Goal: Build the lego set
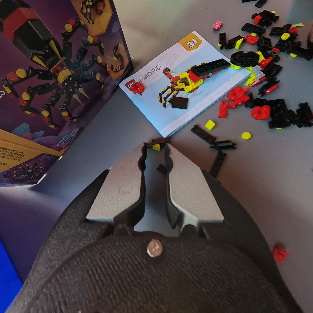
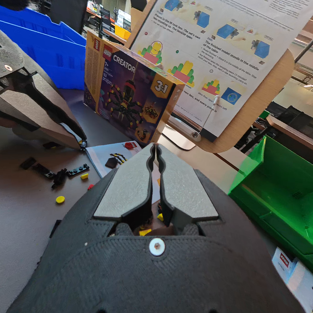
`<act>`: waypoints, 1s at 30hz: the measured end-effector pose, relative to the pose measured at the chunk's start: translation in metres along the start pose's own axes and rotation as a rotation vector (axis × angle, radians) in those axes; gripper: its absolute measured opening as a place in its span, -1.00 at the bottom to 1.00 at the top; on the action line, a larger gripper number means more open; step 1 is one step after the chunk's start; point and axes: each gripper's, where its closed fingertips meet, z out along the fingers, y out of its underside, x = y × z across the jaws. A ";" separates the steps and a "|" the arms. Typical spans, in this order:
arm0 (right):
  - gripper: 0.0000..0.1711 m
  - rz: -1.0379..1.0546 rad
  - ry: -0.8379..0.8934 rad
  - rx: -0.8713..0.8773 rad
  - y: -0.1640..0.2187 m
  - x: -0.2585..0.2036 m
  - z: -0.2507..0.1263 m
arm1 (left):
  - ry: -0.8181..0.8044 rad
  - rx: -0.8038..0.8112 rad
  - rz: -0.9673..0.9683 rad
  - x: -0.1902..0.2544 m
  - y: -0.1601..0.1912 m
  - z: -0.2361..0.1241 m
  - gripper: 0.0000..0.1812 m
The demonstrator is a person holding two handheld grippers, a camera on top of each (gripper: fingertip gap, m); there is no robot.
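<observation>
Left gripper (image 1: 156, 145) pinches small black-and-lime lego piece (image 1: 158, 144) at fingertips, just beside booklet (image 1: 171, 94) corner. Right gripper (image 2: 155, 145) fully closed, holding nothing.

The right hand-held gripper (image 2: 155, 145) hovers closed above the booklet (image 2: 108, 155), the spider set box (image 2: 128, 94) standing behind.
</observation>
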 end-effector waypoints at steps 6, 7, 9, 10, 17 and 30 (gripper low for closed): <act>-1.00 -0.011 0.012 0.009 -0.003 0.001 -0.002 | -0.045 0.001 0.012 -0.003 -0.001 0.000 -0.81; -1.00 -0.007 0.015 0.007 -0.003 0.002 -0.002 | -0.051 0.001 0.013 -0.003 -0.001 0.000 -0.81; -1.00 0.003 0.016 0.003 -0.001 0.003 -0.002 | -0.064 0.009 0.013 -0.004 -0.002 -0.001 -0.81; -1.00 0.006 0.016 0.001 0.000 0.003 -0.001 | -0.071 0.015 0.010 -0.005 -0.003 -0.001 -0.81; -1.00 0.001 0.013 0.001 0.000 0.000 -0.001 | -0.085 0.090 -0.061 -0.013 -0.013 -0.008 -0.71; -1.00 -0.010 0.029 0.004 -0.001 0.001 -0.002 | -0.185 0.189 -0.068 -0.022 -0.029 -0.015 -0.51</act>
